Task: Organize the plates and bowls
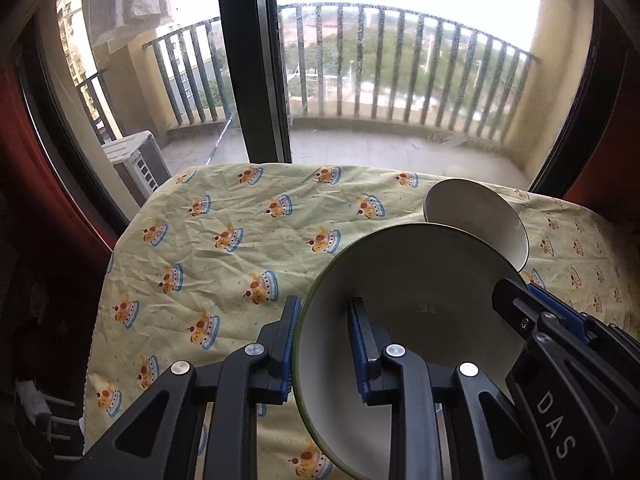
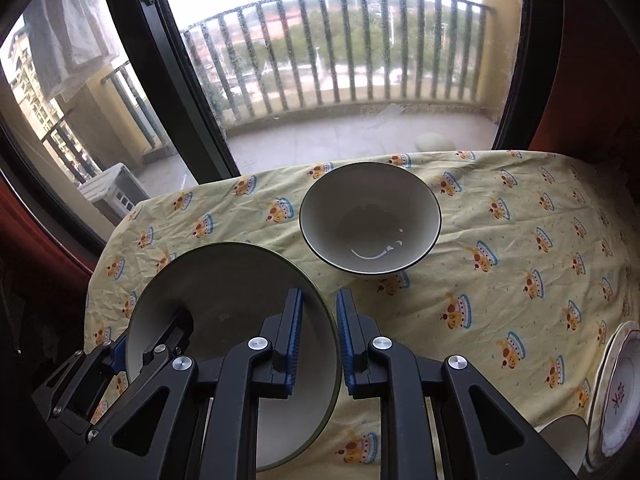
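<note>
A large green-rimmed bowl hangs just above the tablecloth, gripped from both sides. My left gripper is shut on its left rim, one pad inside and one outside. My right gripper is shut on the opposite rim; its fingers show at the bowl's right edge in the left wrist view. The left gripper's fingers appear at the bowl's left edge in the right wrist view. A second, dark-rimmed bowl stands upright and empty on the cloth just beyond the held one.
A yellow tablecloth with a cartoon print covers the table. Patterned plates lean at the right edge, with a pale cup-like vessel beside them. A window frame and balcony railing lie behind the table's far edge.
</note>
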`<action>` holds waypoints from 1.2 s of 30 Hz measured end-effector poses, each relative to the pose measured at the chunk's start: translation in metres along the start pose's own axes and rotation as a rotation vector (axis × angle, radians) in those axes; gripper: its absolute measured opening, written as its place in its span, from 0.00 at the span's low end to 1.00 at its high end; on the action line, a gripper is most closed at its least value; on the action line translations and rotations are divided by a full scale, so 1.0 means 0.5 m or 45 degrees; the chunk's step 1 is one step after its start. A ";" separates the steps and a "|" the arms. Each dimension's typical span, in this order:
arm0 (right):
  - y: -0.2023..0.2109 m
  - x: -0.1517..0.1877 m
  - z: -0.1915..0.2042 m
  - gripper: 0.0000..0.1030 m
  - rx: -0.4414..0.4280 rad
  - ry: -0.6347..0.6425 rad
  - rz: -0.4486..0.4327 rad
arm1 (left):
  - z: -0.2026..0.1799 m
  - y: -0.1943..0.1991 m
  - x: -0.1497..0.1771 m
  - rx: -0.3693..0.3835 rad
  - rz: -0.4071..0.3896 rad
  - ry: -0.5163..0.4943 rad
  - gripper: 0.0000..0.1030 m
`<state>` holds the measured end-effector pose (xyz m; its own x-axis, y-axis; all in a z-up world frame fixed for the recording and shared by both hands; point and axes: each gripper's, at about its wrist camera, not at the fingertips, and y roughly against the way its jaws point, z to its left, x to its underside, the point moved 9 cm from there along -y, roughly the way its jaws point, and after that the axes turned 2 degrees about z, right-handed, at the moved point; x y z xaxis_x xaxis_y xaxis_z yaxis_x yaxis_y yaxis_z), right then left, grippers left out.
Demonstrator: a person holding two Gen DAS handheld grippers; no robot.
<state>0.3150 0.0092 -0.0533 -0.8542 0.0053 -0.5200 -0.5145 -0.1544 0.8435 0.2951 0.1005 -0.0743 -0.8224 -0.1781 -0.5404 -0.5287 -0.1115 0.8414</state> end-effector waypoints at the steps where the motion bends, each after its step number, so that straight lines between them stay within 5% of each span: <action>1: 0.012 0.003 -0.009 0.21 0.002 0.009 -0.005 | -0.008 0.009 0.005 0.002 -0.001 0.002 0.21; 36: 0.256 0.122 -0.343 0.21 0.004 0.027 -0.107 | -0.307 0.203 0.167 0.050 -0.086 -0.029 0.22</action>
<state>0.2100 -0.1797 -0.0003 -0.8062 -0.0031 -0.5917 -0.5844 -0.1515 0.7972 0.2051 -0.0759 -0.0334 -0.7890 -0.1489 -0.5961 -0.5907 -0.0837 0.8026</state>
